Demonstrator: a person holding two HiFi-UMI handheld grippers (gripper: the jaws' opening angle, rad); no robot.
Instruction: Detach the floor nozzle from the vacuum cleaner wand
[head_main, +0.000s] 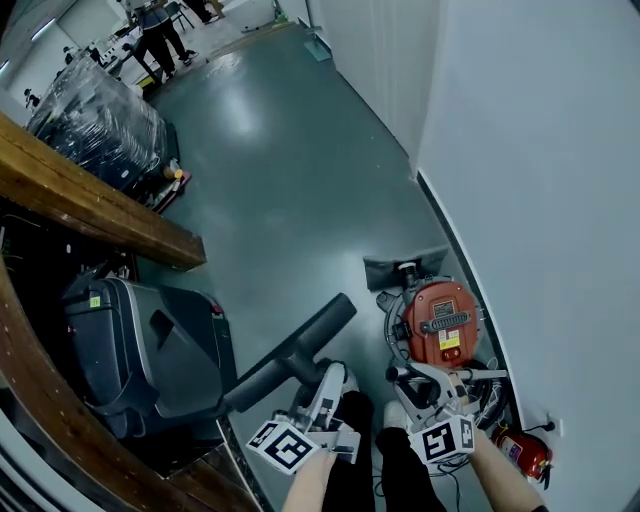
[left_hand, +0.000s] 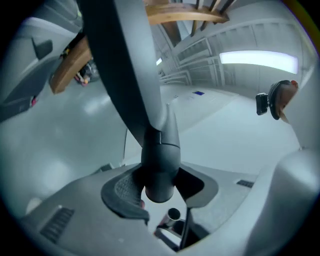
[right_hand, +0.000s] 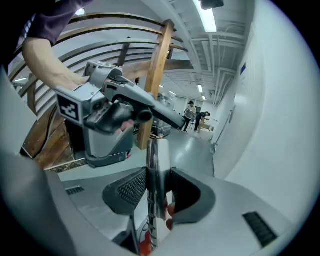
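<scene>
Head view: shows the left gripper (head_main: 322, 385) at lower centre, jaws closed on the neck of the dark floor nozzle (head_main: 300, 345), with the nozzle's long bar slanting from lower left to upper right above the grey floor (head_main: 280, 180). Shows the right gripper (head_main: 425, 385) just to its right, jaws clamped on the chrome wand (right_hand: 156, 170); confirms this in the right gripper view, with both ribbed pads (right_hand: 131, 190) pressed on the upright tube near the middle of the frame. Places the wand's upper end free, just below and right of the left gripper and its marker cube (right_hand: 70, 107) at centre left of that view, and keeps nozzle and wand apart. In the left gripper view, finds the nozzle's neck between the pads at lower centre, its rounded end hanging clear, and the bar rising to the upper left. Sets the red vacuum cleaner body (head_main: 440, 320) at centre right of the head view beside the white wall (head_main: 540, 200), a red fire extinguisher (head_main: 525, 450) at lower right, a grey machine (head_main: 140, 350) at left under a wooden rail (head_main: 90, 200), and people (head_main: 160, 35) at the far upper left
</scene>
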